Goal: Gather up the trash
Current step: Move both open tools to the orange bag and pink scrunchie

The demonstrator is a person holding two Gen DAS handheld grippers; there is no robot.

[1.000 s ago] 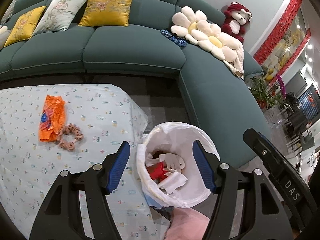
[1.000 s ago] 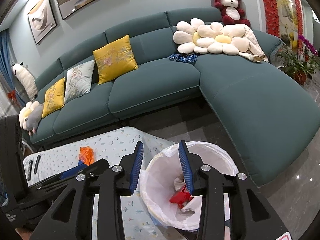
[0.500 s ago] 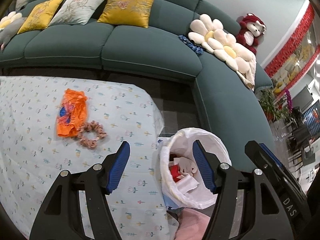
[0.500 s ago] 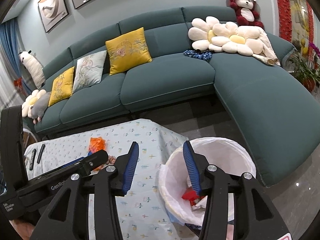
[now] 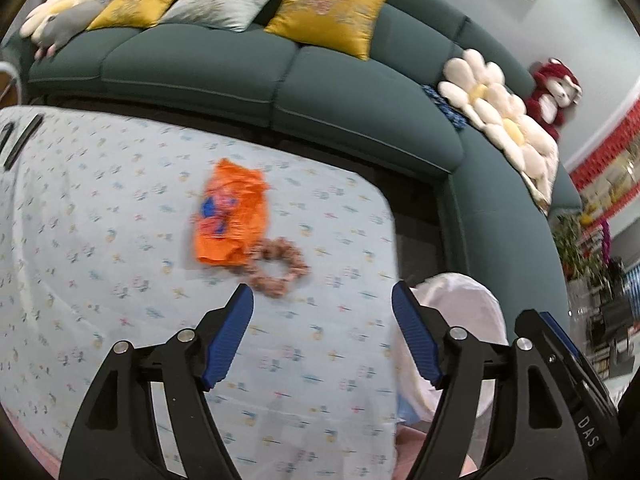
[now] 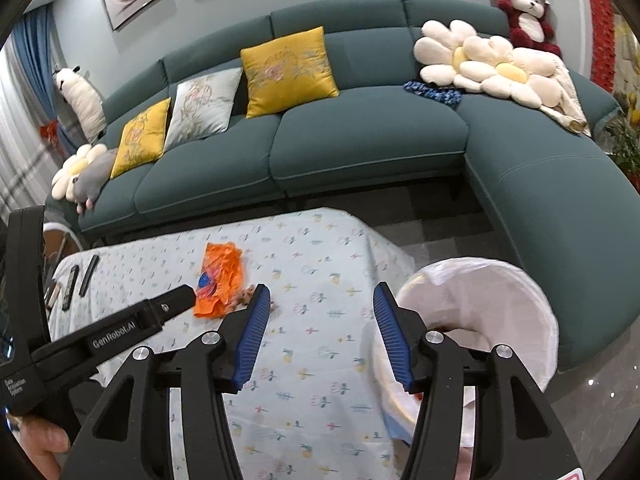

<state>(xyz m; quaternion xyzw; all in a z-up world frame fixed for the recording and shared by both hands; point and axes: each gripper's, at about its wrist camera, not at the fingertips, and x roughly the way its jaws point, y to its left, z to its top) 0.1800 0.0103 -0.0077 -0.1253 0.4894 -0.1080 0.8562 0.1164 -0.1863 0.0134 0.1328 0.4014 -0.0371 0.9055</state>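
Observation:
An orange crumpled wrapper point(image 5: 230, 216) lies on the table's patterned cloth point(image 5: 100, 240), with a pink scrunchie point(image 5: 280, 267) touching its near right corner. My left gripper point(image 5: 322, 334) hovers just short of the scrunchie, jaws opening, nothing between them. My right gripper point(image 6: 320, 336) hangs over the cloth between the wrapper point(image 6: 220, 276) and the bin point(image 6: 492, 304), jaws opening and empty. The white-lined trash bin point(image 5: 464, 320) stands off the table's right end. The left gripper's body point(image 6: 120, 332) crosses the right wrist view.
A teal corner sofa point(image 6: 360, 140) with yellow and grey cushions and flower pillows point(image 6: 480, 64) curves behind the table. Two dark remotes point(image 6: 80, 276) lie at the table's far left. A hand point(image 6: 40, 448) shows at the lower left. Dark floor lies between table and sofa.
Both grippers have swung left from above the bin to over the table. The wrapper and scrunchie now sit closer to centre. Both pairs of jaws stand wider, the right markedly.

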